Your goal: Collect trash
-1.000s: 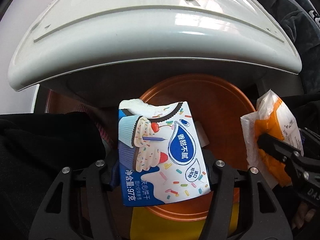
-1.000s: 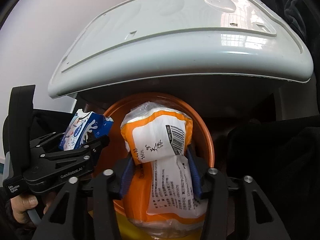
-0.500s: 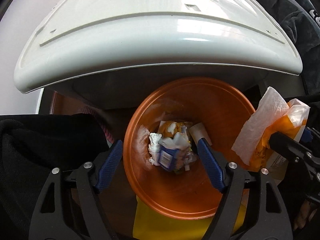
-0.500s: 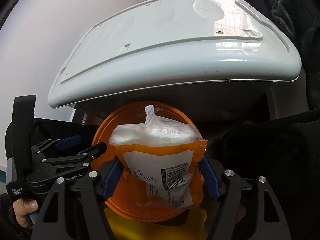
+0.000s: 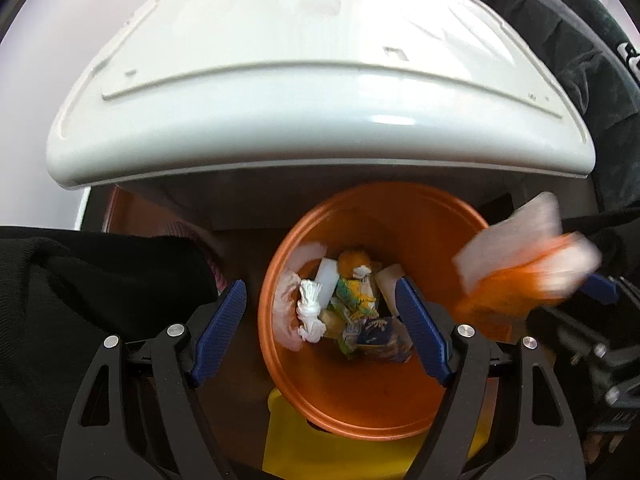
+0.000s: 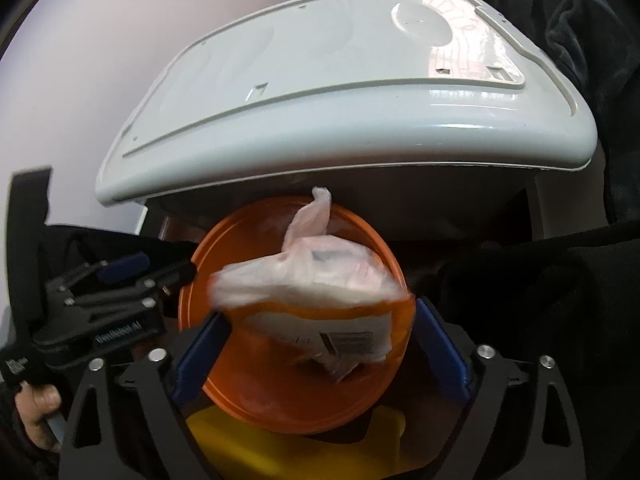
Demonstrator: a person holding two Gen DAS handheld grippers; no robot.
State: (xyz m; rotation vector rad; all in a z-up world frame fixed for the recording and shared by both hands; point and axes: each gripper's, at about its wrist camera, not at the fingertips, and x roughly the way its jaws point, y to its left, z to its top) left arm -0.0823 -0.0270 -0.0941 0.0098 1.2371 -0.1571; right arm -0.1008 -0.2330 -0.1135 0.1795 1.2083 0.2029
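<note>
Both my wrist cameras look down, close, into the orange bin point(image 5: 372, 412) point(image 6: 288, 396); they share it and the white lid point(image 5: 320, 120) point(image 6: 340, 128) above.

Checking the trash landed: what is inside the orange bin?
The orange bin holds a heap: a white knotted wad, a yellow-green wrapper and a blue packet. Anything beneath is covered.

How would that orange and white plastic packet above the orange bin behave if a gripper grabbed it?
The orange and white plastic packet would probably feel floppy: its clear film top is twisted into a loose tail. It likely weighs little, being mostly crumpled film and white paper. The glossy film might slip between the jaws of the right gripper.
</note>
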